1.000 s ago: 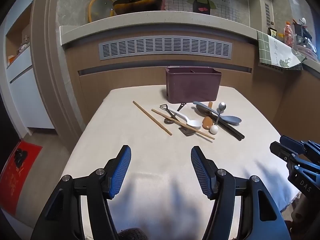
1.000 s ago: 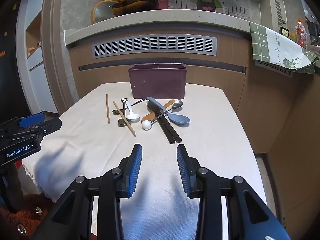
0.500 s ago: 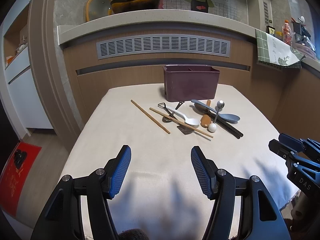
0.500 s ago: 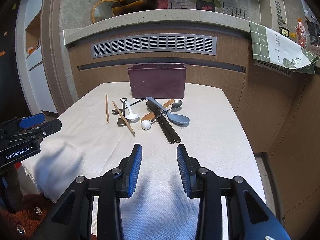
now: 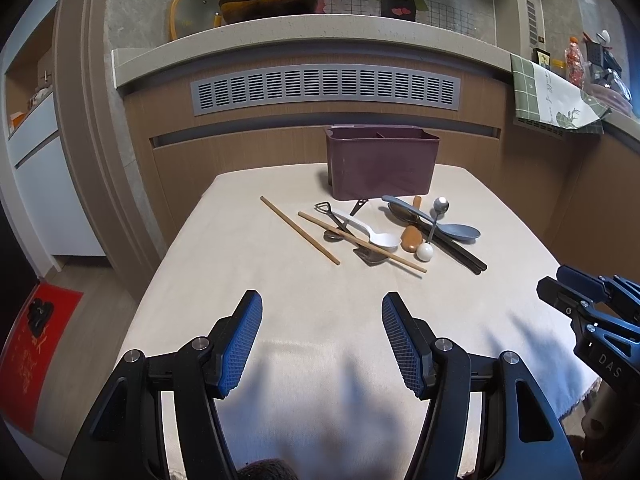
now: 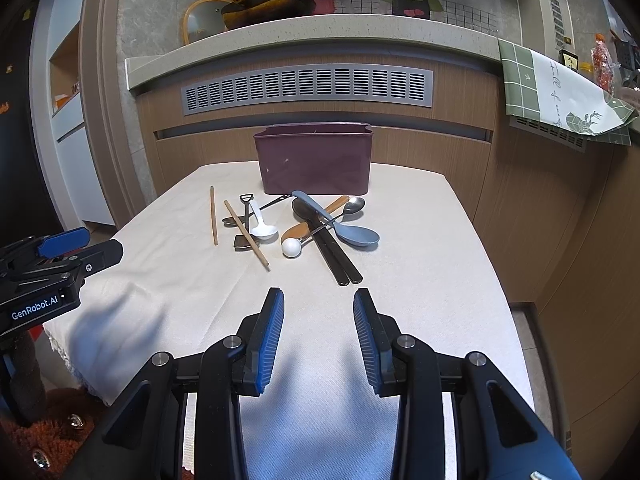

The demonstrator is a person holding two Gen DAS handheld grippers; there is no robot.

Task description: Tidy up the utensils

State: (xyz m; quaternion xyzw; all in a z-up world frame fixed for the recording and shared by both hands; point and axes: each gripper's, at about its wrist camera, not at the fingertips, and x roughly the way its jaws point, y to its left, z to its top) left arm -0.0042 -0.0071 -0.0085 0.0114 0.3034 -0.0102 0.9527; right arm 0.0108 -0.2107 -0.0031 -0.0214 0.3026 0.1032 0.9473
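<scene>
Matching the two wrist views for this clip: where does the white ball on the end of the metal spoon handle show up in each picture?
Left wrist: the white ball lies right of centre, beside the brown wooden spoon.
Right wrist: the white ball lies just left of centre, ahead of the open fingers.
Shared landmark: the maroon utensil box stands at the table's far edge, behind the pile.

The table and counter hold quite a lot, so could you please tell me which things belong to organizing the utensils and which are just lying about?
For the job:
maroon utensil holder
wooden chopsticks
white spoon
grey-blue spoon
black chopsticks
ball-handled metal spoon

Lying about:
yellow-handled pan
green checked cloth
</scene>
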